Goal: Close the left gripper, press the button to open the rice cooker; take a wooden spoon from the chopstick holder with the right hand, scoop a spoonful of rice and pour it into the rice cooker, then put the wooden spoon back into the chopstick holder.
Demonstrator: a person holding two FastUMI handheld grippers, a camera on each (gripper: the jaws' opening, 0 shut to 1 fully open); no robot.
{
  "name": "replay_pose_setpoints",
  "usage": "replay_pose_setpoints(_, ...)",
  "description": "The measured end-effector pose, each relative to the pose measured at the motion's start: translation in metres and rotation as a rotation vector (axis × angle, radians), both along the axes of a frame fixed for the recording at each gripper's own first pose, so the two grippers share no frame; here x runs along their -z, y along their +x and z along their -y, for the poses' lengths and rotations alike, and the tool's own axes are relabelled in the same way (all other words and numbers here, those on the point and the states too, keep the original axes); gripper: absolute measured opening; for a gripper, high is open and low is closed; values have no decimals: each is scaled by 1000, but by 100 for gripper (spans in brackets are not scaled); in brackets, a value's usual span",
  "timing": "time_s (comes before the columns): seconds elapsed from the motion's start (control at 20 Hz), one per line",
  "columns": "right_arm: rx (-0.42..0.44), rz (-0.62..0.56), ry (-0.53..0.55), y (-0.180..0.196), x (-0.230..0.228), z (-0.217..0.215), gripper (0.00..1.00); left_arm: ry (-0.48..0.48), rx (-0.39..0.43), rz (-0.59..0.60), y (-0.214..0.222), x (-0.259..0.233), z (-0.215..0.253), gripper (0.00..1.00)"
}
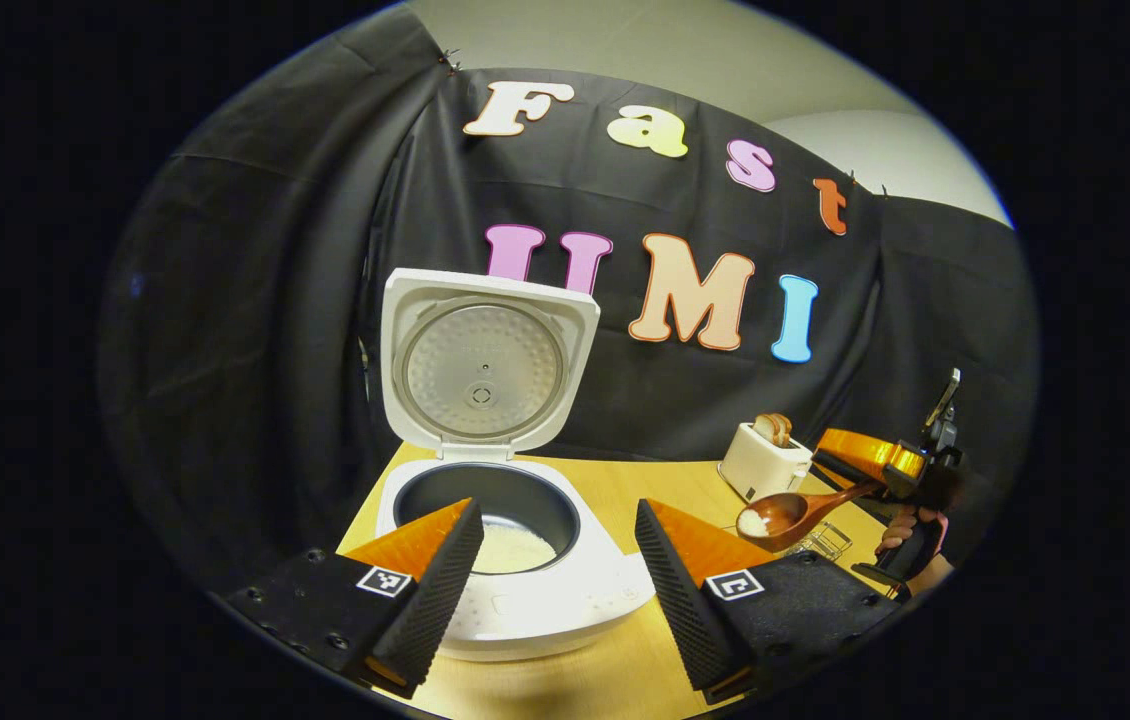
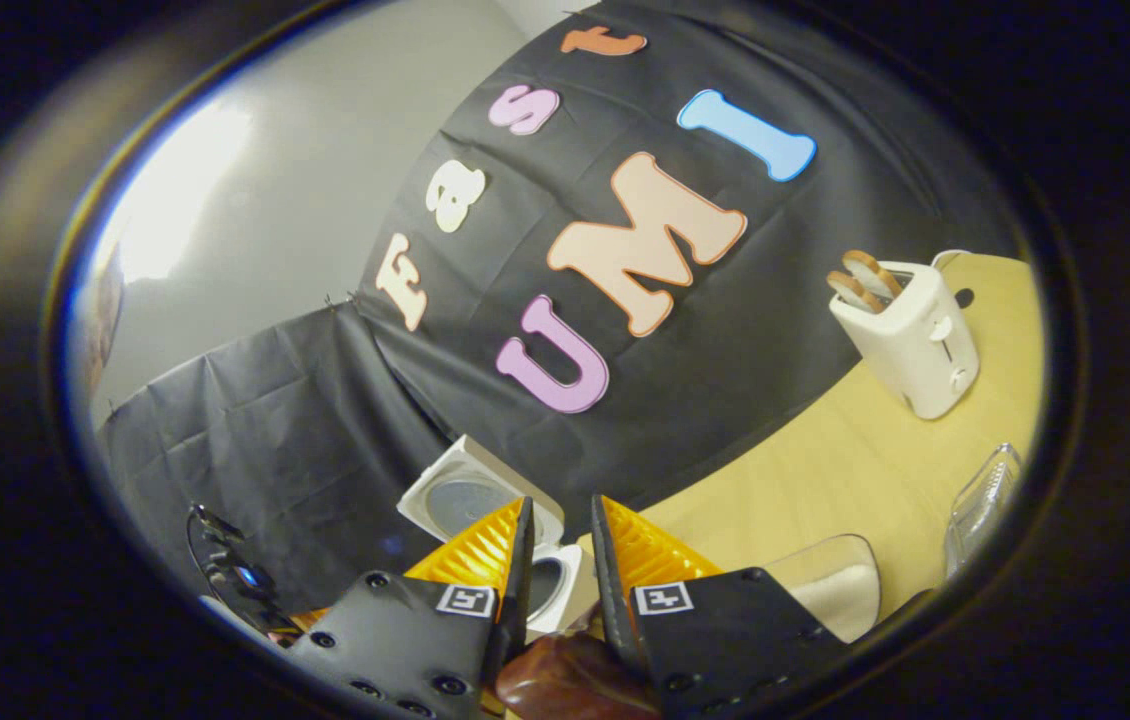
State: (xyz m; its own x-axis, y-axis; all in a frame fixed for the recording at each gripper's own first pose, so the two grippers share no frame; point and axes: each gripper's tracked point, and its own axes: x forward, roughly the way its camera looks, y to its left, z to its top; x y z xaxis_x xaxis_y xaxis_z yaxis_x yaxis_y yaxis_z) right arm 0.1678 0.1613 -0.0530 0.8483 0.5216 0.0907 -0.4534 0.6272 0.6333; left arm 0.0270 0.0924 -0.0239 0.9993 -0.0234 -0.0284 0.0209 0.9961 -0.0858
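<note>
A wooden table (image 1: 625, 490) carries the open rice cooker (image 1: 515, 560) near left, a toaster (image 1: 763, 462) far right, and a clear container (image 2: 830, 590) of rice.

Cloth-walled booth (tabletop (image 1: 645, 480), toaster (image 1: 763, 462))

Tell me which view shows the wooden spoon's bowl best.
The left gripper view: the wooden spoon shows whole, rice in its bowl, held by the right gripper. The right gripper view shows just its handle between the fingers.
</note>
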Motion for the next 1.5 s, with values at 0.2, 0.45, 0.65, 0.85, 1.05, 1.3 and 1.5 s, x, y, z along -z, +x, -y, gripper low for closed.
replay_pose_setpoints(0.2,-29,42,18,4,-27,-28,36,2,-30,5,-11,-1,-17,91)
replay_pose_setpoints(0.45,-83,84,-13,12,-57,-74,36,-47,-76,9,-28,6,-43,91)
replay_pose_setpoints(0.65,-127,106,-76,14,-67,-122,36,-85,-109,-3,-39,17,-58,91)
replay_pose_setpoints(0.85,-181,122,-144,21,-69,-177,36,-75,-132,-6,-50,24,-68,90)
replay_pose_setpoints(1.05,-225,141,-297,25,-51,-229,35,-83,-143,-8,-59,29,-77,91)
replay_pose_setpoints(1.3,-270,189,-549,22,-16,-282,36,-94,-156,-8,-63,35,-86,91)
replay_pose_setpoints(1.5,-298,262,-776,21,5,-312,35,-107,-171,-7,-70,41,-95,91)
